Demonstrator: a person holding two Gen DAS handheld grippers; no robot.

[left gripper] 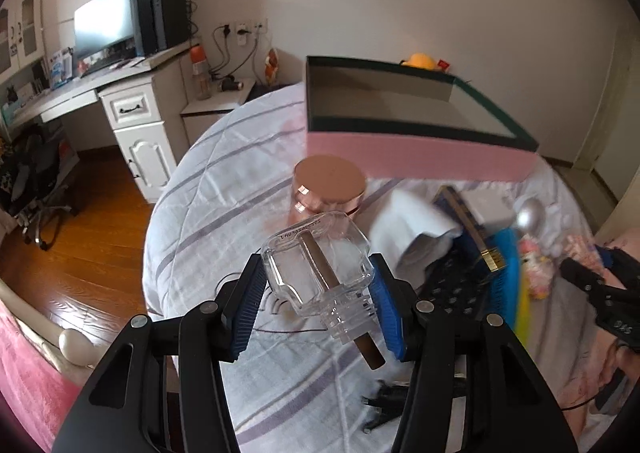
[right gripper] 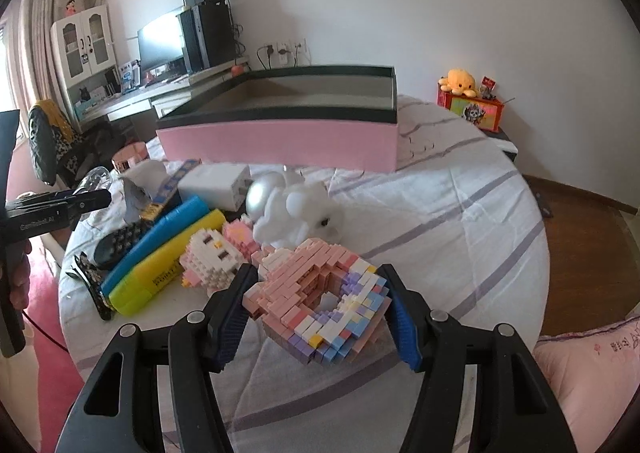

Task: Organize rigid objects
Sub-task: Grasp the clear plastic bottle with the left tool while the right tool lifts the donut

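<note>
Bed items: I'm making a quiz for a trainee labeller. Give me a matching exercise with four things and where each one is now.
Things:
1. glass bottle
2. pink block model
3. pink box
4. yellow plush toy

Places:
A. on the red box by the wall
B. between the right gripper's fingers
C. at the far side of the bed, open, nothing visible inside
D. clamped in the left gripper

Pairs: 1-D, 2-B, 3-C, 4-A

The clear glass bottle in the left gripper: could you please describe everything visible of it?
The clear glass bottle is squarish, thick-walled and looks empty, with a ribbed clear neck and a brownish tube running through it and out past the neck. It is tilted, base pointing away, clamped between the left gripper's blue pads, above the striped bedspread.
</note>
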